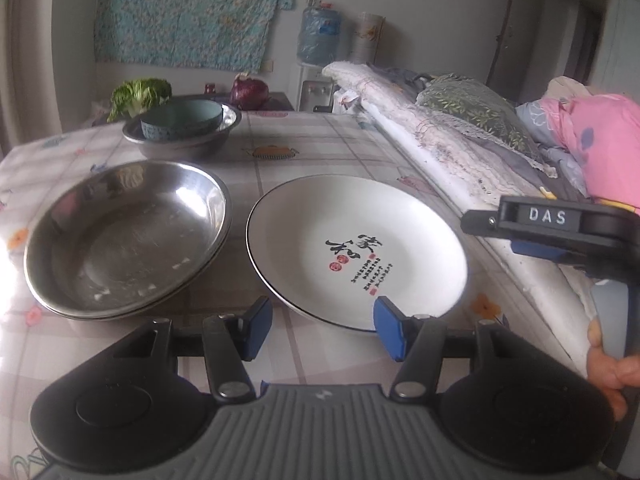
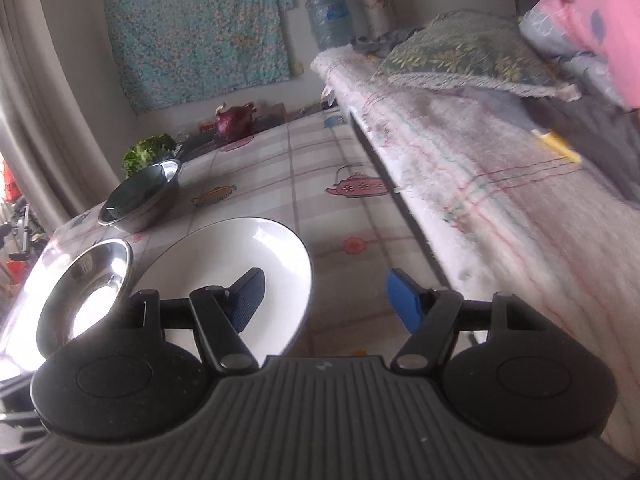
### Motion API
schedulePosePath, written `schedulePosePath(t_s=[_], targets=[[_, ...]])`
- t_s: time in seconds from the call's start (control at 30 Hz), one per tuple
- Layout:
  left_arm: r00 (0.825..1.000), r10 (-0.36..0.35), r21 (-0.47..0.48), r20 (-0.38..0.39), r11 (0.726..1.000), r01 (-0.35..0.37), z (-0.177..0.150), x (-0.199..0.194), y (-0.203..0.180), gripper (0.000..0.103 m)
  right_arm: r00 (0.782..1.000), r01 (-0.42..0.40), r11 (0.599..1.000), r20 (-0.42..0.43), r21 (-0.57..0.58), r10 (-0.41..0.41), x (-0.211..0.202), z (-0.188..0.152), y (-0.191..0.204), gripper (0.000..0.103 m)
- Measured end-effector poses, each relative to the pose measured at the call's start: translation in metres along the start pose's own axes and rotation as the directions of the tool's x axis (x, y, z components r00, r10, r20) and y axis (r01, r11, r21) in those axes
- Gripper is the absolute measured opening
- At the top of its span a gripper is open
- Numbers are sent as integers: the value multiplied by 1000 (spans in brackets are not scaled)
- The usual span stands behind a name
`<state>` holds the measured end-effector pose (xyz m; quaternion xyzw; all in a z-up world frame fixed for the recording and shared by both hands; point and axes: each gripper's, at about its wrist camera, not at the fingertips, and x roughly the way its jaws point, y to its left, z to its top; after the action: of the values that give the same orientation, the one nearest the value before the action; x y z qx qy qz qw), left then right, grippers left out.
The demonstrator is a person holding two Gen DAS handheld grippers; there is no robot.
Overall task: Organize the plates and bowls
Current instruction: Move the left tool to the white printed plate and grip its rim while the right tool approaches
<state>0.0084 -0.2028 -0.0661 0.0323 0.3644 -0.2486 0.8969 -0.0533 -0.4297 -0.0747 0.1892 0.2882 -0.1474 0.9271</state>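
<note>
Left wrist view puts the white plate (image 1: 356, 252) straight ahead of me on the table (image 1: 320, 140), its near rim lying just past my left gripper (image 1: 322, 326), whose fingers (image 1: 386, 326) stand apart with nothing between them. Just beside the plate, to its left, sit the steel plates (image 1: 128, 236), which look like two nested together. Farther back a teal bowl (image 1: 182, 120) rests inside a steel basin (image 1: 182, 138). Beyond those are a leafy green (image 1: 140, 94) and a red cabbage (image 1: 250, 94); a bed (image 1: 460, 152) runs along the table's right edge.

My right gripper (image 2: 324, 300) is also released and holds nothing; in the right wrist view one finger hangs over the white plate's right side and the other over bare table, neither pressing on it.

I judge the step in hand to be the approach to the white plate, with the bowls already gathered at the back. The next move calls for sliding one finger under the rim and the other over it, closing firmly, since a glazed rim could slip, then lifting it level so it can be stacked with the steel plates.
</note>
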Motion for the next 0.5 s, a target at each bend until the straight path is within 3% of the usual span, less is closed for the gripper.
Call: schedulePosePath(t_s=[0.27,0.37,0.5], targets=[[997,68,-20,-35,997,-69,4,24,9,56,997,-23,999,-79,-36,20,50,9,7,50],[997,65,-32,-41,997,-67,6,31,13,49,993,-33,998,-112,-47,28,67,11,9,41],[998,50,-42,-36,998,-51,10,38,18,32,991,-61,997,-126,-41,55,77,14,10,29]])
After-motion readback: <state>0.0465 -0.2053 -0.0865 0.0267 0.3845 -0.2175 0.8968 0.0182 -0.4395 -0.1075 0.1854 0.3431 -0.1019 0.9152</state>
